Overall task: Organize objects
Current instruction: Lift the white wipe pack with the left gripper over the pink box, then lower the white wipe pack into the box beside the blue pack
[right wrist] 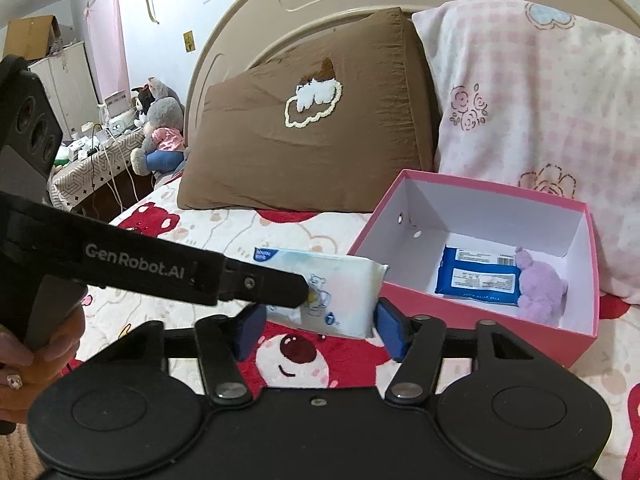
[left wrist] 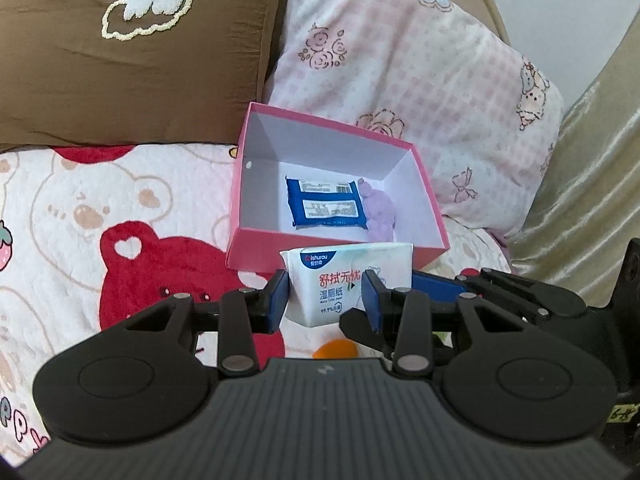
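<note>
The left tool (left wrist: 324, 294) grips a white soft pack of wet wipes with red and blue print (left wrist: 352, 276), its blue pads (left wrist: 278, 300) pressed on the pack's sides, holding it above the bed just before the near wall of the open pink cardboard box with a white inside (left wrist: 256, 184). The right tool (right wrist: 316, 330) stands half open with its pads on either side of the same pack's end; whether they touch cannot be told. In the box lie a blue flat packet (left wrist: 326, 202) and a lilac plush toy (left wrist: 380, 210), partly hidden by the pack and box wall.
</note>
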